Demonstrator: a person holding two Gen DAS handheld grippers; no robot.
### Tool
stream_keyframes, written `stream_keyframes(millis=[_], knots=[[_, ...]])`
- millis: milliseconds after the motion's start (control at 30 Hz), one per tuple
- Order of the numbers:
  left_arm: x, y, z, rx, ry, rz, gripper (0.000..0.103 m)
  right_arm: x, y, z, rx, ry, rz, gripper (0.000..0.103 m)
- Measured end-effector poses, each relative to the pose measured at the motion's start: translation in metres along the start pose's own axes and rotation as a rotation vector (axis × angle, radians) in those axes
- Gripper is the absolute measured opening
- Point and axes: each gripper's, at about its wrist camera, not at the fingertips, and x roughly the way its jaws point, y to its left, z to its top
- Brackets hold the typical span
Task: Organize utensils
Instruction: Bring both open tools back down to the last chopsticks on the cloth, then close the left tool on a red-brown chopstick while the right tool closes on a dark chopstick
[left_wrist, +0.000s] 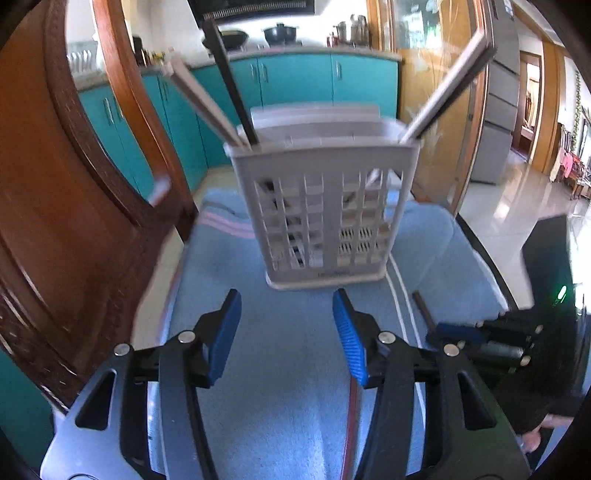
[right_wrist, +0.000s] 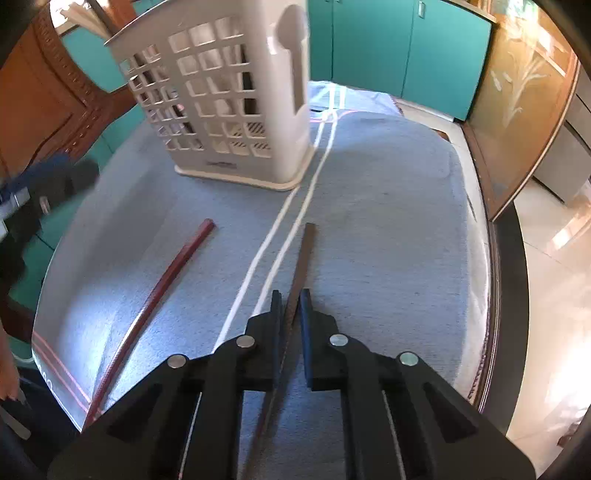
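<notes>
Left wrist view: my left gripper (left_wrist: 286, 334) had its jaws partly open on nothing, facing the utensil basket (left_wrist: 325, 210) on the blue towel (left_wrist: 280, 406). Several chopsticks (left_wrist: 207, 99) already stood inside; blur hid the exact count.

Right wrist view: my right gripper (right_wrist: 287, 314) pinched the dark chopstick (right_wrist: 303, 258) near me. The red chopstick (right_wrist: 162, 288) lay left of it, not yet picked up, its near end cut off.
</notes>
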Motion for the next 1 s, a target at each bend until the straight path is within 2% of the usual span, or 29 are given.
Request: stream_keyframes(millis=[133, 267, 333, 800, 867, 1000], knots=[[0.016, -0.002, -0.011, -0.01, 0.103, -0.051, 0.053, -0.001, -0.004, 0.0, 0.012, -0.006, -0.002, 0.01], [0.023, -0.002, -0.015, -0.014, 0.147, -0.054, 0.056, 0.001, -0.008, 0.003, 0.024, -0.002, -0.001, 0.013], [0.024, -0.002, -0.014, -0.014, 0.154, -0.053, 0.058, 0.003, -0.008, 0.003, 0.018, 0.0, -0.005, 0.016], [0.03, -0.017, -0.025, 0.025, 0.217, -0.116, 0.066, 0.003, -0.003, 0.0, -0.04, -0.014, -0.09, 0.016], [0.031, -0.019, -0.026, 0.028, 0.221, -0.113, 0.066, 0.003, -0.001, -0.001, -0.057, -0.019, -0.093, 0.012], [0.031, -0.021, -0.027, 0.027, 0.224, -0.113, 0.067, 0.001, -0.002, -0.002, -0.046, -0.021, -0.083, 0.011]])
